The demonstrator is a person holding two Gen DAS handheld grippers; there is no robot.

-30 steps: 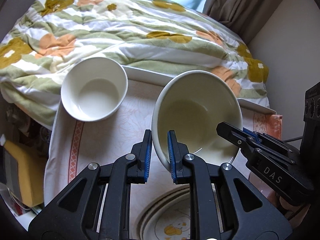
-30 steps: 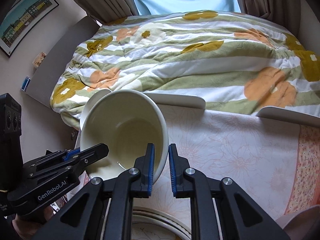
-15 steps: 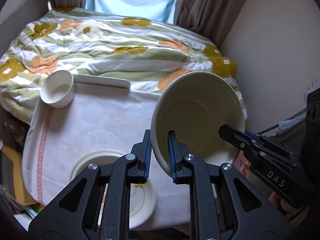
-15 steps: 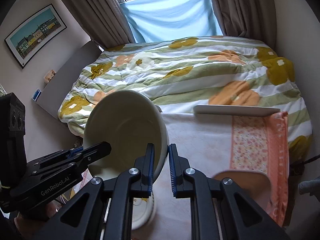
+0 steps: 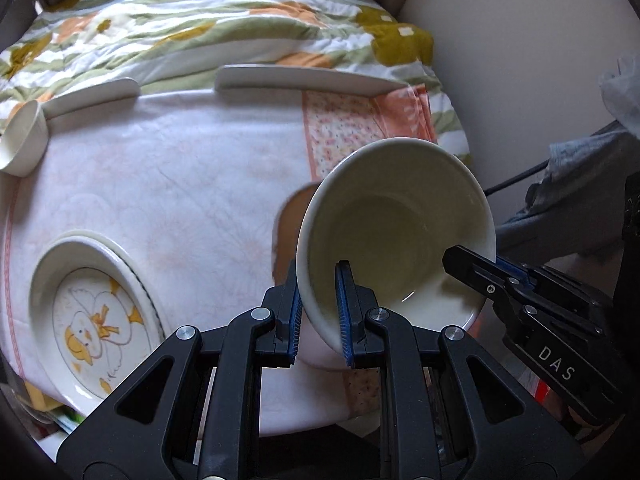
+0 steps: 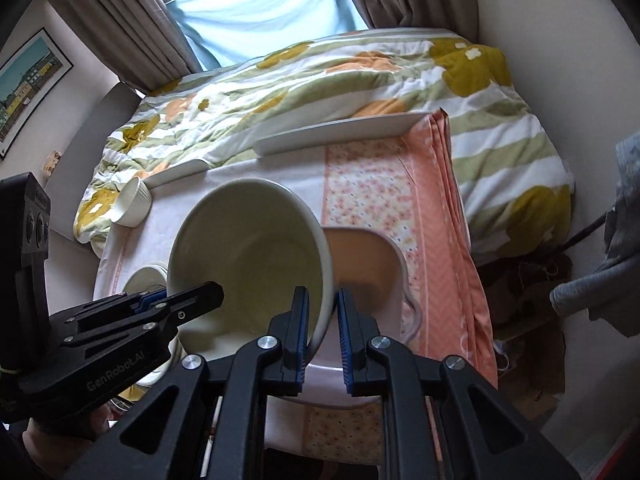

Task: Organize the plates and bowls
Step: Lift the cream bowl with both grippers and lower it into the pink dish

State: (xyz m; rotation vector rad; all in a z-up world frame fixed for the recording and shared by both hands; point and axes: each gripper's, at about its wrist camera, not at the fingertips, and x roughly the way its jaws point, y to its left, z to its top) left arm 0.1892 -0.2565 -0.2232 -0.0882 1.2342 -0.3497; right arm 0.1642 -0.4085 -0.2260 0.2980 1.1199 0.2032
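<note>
A large cream bowl [image 5: 396,224] is held tilted in the air by both grippers. My left gripper [image 5: 318,312] is shut on its left rim; my right gripper [image 6: 322,320] is shut on its right rim [image 6: 326,280]. The bowl [image 6: 248,248] hangs above the right part of the table, over an orange-lined bowl [image 6: 368,260] that stands on the cloth. A stack of plates with a duck picture [image 5: 92,320] sits at the front left. A small white bowl [image 5: 22,140] stands at the far left corner and shows in the right wrist view [image 6: 132,204] too.
The table wears a white cloth [image 5: 180,168] with an orange patterned runner [image 6: 360,176] on the right. White rails [image 5: 304,80] line its far edge. A flowered quilt [image 6: 320,76] covers the bed behind. A wall and grey cloth [image 5: 580,184] lie to the right.
Both grippers carried the large bowl rightward and down, from near the small bowl to over the orange-lined bowl. The plates now lie at the left.
</note>
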